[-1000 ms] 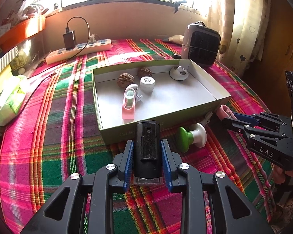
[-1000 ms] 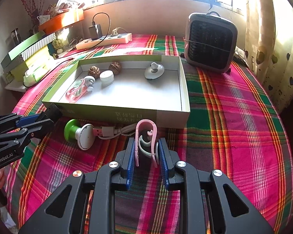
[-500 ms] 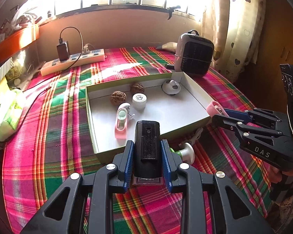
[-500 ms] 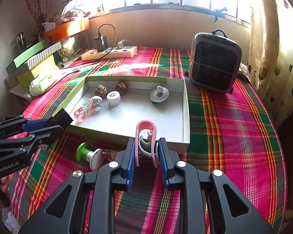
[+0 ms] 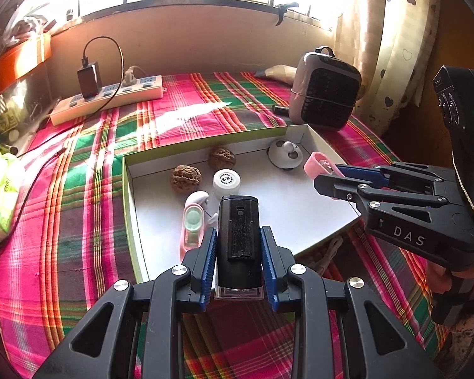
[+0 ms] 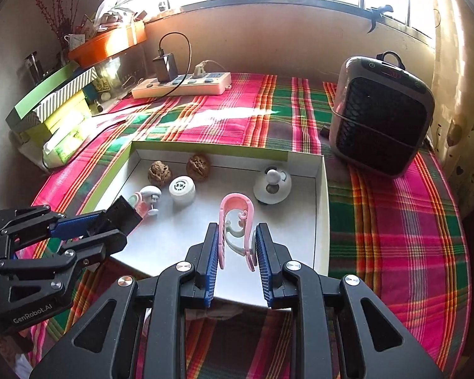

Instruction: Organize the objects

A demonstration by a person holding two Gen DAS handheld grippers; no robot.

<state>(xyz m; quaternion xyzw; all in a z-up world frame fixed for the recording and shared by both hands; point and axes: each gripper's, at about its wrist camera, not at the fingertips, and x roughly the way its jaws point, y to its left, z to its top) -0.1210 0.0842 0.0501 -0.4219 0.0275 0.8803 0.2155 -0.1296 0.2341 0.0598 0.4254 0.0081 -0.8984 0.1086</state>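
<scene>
Sunlight is pouring through the window along the top of both frames, washing out part of the plaid cloth [image 6: 391,221] covering the surface. At the centre of each view a shallow box [image 5: 132,208] with green outer walls and a white floor is lying open.

Inside the box, two walnuts [image 6: 159,172] are sitting near the far wall, with a small white jar [image 6: 182,189] just in front of them. A white knob [image 6: 272,184] is resting toward the far right corner, and a pink gadget [image 5: 192,224] is lying by the left wall.

At the lower centre of the left view, the left claw [image 5: 239,263] is gripping a black block [image 5: 238,240] upright between its blue pads, holding it above the near edge of the box. The same claw is showing at the lower left of the right view, with the block poking out over the box's left side.

At the lower centre of the right view, the right claw [image 6: 237,260] is clamping a pink clip [image 6: 237,225] by its two legs, the loop pointing away over the white floor. In the left view this claw is reaching in from the right, the clip's pink tip hanging over the box's right wall.

At the upper right a heater [image 6: 382,117] is standing just beyond the box. At the upper left a power strip [image 5: 107,99] with a black charger plugged in is lying against the wall.
</scene>
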